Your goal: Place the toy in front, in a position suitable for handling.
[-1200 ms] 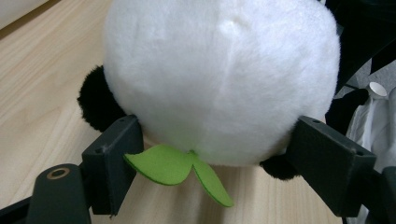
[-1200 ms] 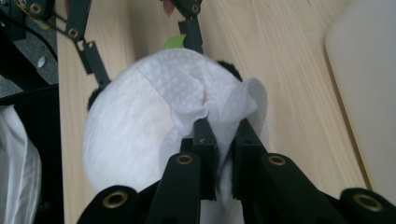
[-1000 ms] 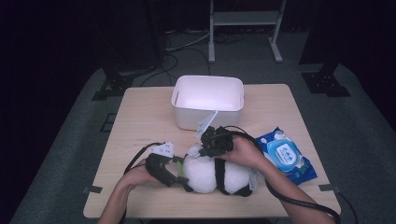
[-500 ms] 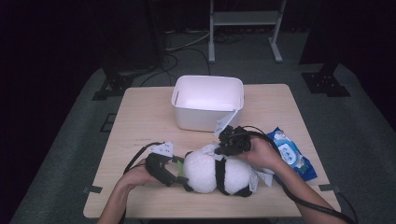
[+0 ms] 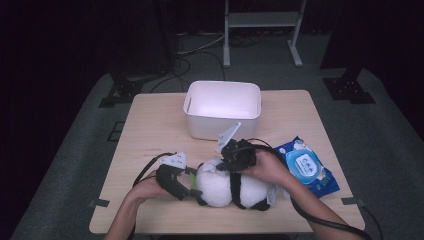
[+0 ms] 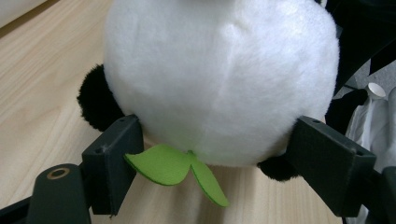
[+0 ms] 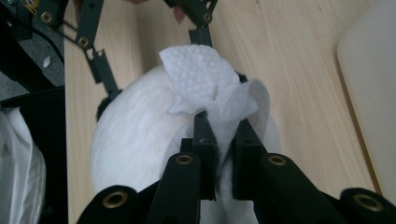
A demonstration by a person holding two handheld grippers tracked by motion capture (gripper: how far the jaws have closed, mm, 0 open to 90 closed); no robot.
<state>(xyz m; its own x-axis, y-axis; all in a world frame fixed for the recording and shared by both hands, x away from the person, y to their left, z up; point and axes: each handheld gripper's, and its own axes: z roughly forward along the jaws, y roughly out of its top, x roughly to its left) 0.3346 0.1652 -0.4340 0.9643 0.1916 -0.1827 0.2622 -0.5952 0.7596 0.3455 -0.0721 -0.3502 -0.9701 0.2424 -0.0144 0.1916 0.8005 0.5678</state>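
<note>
A white and black panda plush (image 5: 222,189) lies on the wooden table (image 5: 150,130) near its front edge. My left gripper (image 5: 192,186) comes in from the left, and its two jaws press on either side of the plush's white round head (image 6: 219,79). A green felt leaf (image 6: 177,168) sticks out under the head. My right gripper (image 5: 234,161) hovers over the top of the plush, shut on a white embossed wipe (image 7: 205,79) that rests against the white fur (image 7: 135,140). The left gripper's fingers (image 7: 103,70) show beyond the plush in the right gripper view.
A white rectangular bin (image 5: 222,86) stands behind the plush at the table's middle. A blue pack of wipes (image 5: 306,167) lies to the right by the right forearm. Crumpled white material (image 5: 273,192) sits against the plush's right side.
The right gripper with the wipe went to the right over the plush and has come back left towards its head. The left gripper and the plush have stayed put.
</note>
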